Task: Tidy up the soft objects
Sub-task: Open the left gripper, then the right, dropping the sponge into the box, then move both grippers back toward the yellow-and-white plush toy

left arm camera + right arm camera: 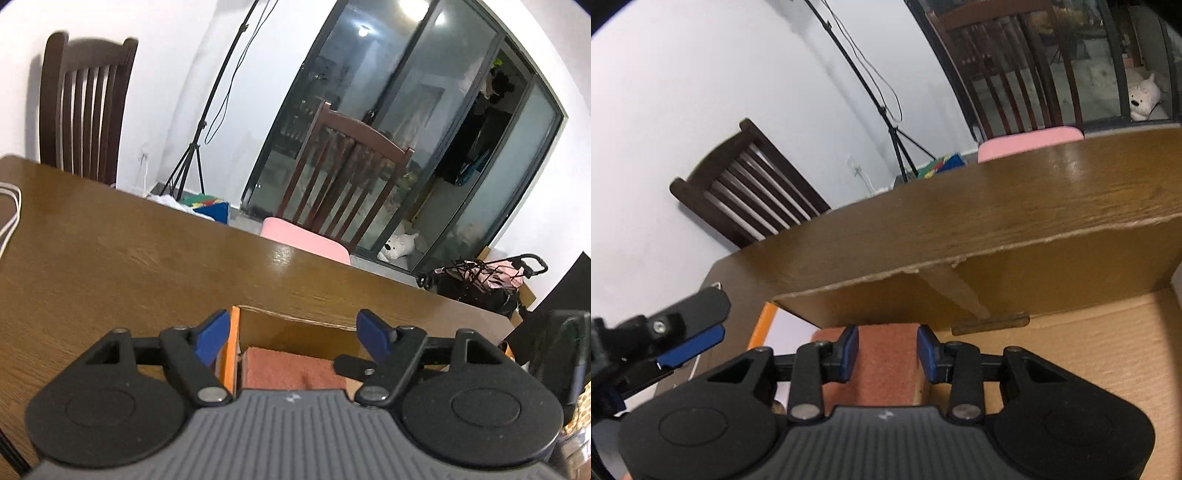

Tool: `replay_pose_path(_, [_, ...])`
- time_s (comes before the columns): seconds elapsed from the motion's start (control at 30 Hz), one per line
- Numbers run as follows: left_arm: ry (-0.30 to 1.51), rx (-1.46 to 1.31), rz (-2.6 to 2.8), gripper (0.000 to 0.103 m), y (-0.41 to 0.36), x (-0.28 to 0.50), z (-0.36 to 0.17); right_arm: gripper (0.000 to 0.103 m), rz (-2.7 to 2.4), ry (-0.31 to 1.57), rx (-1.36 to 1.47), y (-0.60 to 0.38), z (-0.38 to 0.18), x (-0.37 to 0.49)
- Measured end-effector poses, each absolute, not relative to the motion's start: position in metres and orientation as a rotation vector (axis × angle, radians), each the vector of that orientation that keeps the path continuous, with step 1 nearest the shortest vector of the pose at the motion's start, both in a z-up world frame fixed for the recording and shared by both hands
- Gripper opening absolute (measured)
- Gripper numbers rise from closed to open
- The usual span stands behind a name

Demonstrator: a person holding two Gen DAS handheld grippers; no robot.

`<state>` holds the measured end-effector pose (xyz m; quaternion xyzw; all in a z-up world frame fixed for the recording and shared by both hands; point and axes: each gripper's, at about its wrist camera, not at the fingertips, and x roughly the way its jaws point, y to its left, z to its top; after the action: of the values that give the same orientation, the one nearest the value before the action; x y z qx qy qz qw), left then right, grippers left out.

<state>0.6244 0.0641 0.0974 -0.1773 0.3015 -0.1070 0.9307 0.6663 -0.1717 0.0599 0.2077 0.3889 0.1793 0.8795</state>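
A folded reddish-brown towel [886, 363] lies in the left corner of an open cardboard box [1071, 354] on the wooden table [1015, 199]. My right gripper [887, 349] has its blue pads on either side of the towel, partly closed around it. My left gripper [295, 338] hovers open above the same box [295, 332], with the towel [288, 371] below and between its fingers. One left finger [690, 345] also shows in the right wrist view, at the box's left edge.
An orange-edged flat object [762, 325] lies beside the box's left wall. Dark wooden chairs [85, 107] stand at the table's far side, one with a pink cushion [306, 242]. A tripod [192, 155] stands by the wall. White cables [9, 210] lie at the table's left.
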Motion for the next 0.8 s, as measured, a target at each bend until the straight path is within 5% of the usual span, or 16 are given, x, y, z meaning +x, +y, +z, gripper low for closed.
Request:
replay_pose_path(0.2, [0.52, -0.273, -0.279, 0.084, 0.048, 0.586, 0.13, 0.037, 0.361, 0.715, 0.391, -0.205, 0.103, 0.61])
replay_pose_path(0.37, [0.378, -0.219, -0.335, 0.096, 0.039, 0.501, 0.16, 0.06, 0.348, 0.631, 0.289, -0.254, 0.144, 0.537])
replay_pose_path(0.8, [0.203, -0.012, -0.281, 0.103, 0.011, 0.304, 0.206, 0.084, 0.293, 0.355, 0.116, -0.322, 0.195, 0.351])
